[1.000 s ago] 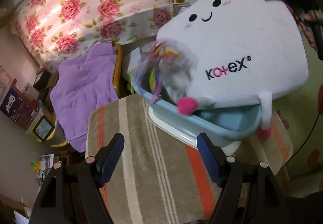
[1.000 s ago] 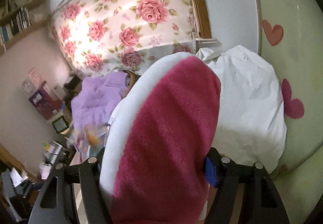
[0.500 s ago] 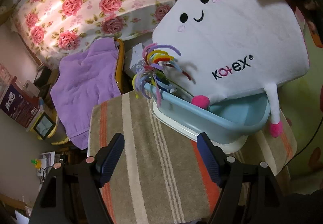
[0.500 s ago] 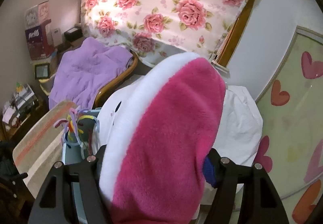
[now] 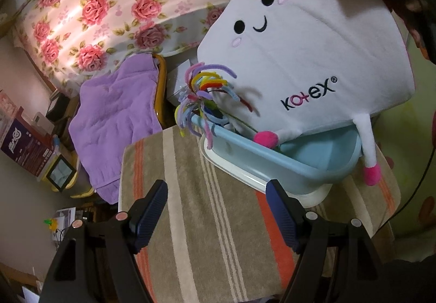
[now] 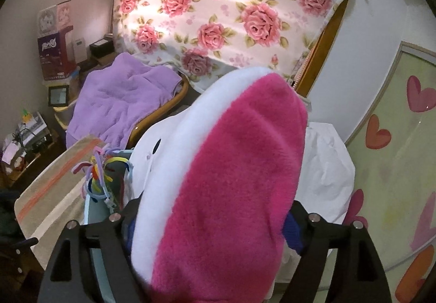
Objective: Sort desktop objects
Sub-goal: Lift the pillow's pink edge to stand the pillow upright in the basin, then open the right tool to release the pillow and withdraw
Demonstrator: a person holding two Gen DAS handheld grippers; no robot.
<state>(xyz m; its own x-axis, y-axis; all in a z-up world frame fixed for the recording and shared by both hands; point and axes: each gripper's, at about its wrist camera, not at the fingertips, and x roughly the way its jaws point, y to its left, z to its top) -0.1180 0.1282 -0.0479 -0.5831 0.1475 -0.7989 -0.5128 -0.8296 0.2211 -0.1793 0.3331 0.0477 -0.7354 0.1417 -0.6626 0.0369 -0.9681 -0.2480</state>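
A home bedroom: rose-print bedspread (image 5: pixel 114 3), purple blanket (image 5: pixel 114 117) over chair

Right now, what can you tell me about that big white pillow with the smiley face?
The plush pillow looks soft and fuzzy: white on the front, hot pink on the back. It has black dot eyes, a curved smile, pale pink cheeks and stitched "Kotex" lettering. Two thin white legs end in pink pom-pom feet. It hangs tilted over the light blue tub, one foot inside, the other dangling outside. The right gripper pinches its upper edge.

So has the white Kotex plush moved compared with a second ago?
Yes. The white Kotex plush, held by the right gripper, has risen and tilted; its feet now hang clear above the blue tub.
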